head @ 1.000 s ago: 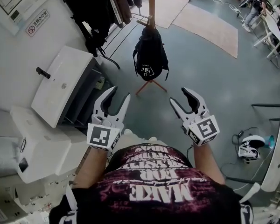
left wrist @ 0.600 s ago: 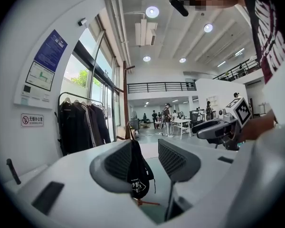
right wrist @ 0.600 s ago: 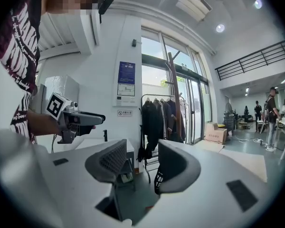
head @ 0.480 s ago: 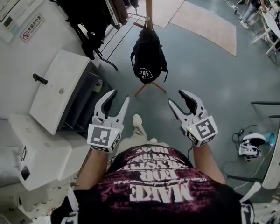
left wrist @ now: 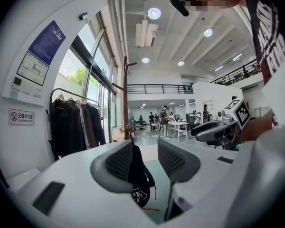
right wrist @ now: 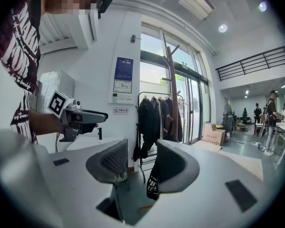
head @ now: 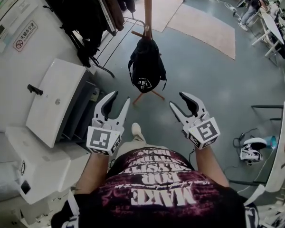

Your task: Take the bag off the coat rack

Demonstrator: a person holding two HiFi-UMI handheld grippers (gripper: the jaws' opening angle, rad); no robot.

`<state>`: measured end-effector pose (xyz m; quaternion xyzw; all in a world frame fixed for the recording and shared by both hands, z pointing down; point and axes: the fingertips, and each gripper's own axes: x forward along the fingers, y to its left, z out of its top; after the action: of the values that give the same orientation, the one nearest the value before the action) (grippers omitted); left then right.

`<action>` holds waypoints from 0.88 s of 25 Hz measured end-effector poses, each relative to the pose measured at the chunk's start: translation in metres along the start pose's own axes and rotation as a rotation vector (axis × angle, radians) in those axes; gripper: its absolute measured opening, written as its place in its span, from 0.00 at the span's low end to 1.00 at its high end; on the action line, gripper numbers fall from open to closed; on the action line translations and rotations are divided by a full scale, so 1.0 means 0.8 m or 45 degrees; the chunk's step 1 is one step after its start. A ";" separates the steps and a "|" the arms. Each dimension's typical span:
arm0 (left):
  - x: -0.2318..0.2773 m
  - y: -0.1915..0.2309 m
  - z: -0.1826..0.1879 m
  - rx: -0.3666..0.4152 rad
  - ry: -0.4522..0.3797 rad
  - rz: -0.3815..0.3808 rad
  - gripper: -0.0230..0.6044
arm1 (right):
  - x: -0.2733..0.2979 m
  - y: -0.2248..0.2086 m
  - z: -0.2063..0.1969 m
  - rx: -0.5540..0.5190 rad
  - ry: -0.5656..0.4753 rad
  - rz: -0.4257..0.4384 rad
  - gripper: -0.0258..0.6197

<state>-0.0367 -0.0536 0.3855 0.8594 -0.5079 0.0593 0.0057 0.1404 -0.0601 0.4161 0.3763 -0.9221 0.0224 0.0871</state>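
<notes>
A black bag (head: pixel 146 70) with a white print hangs from a hook on the wooden coat rack (head: pixel 147 6), straight ahead of me. Both grippers are held out level toward it and stay short of it. My left gripper (head: pixel 119 99) is open and empty, and its jaws have just been closing a little. In the left gripper view the bag (left wrist: pixel 140 186) shows far off through the gap. My right gripper (head: pixel 180 101) is also open with nothing between its jaws, which have narrowed slightly too. Its right jaw half hides the bag (right wrist: pixel 152 186).
A rail of dark coats (head: pixel 92 8) stands left of the rack. White cabinets (head: pixel 57 99) line the left wall. A white headset (head: pixel 249 151) and cables lie on the floor at right. Beige mats (head: pixel 204 23) and people at desks (head: pixel 254 1) are farther back.
Both grippers and I have moved forward toward the bag, which now sits closer in the head view. A foot has stepped into view below the grippers.
</notes>
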 end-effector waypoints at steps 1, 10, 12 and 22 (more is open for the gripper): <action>0.005 0.005 0.000 -0.002 0.001 -0.001 0.31 | 0.004 -0.004 0.001 0.000 0.001 -0.005 0.35; 0.050 0.035 0.009 0.009 0.000 -0.041 0.31 | 0.039 -0.030 0.013 0.005 -0.003 -0.033 0.35; 0.061 0.040 0.013 0.006 -0.013 -0.050 0.31 | 0.045 -0.038 0.018 -0.002 -0.002 -0.045 0.35; 0.099 0.080 0.012 -0.003 -0.012 -0.089 0.31 | 0.095 -0.058 0.030 -0.001 0.008 -0.065 0.35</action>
<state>-0.0542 -0.1546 0.3811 0.8768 -0.4776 0.0544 0.0064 0.1157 -0.1485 0.4048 0.3996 -0.9119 0.0212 0.0908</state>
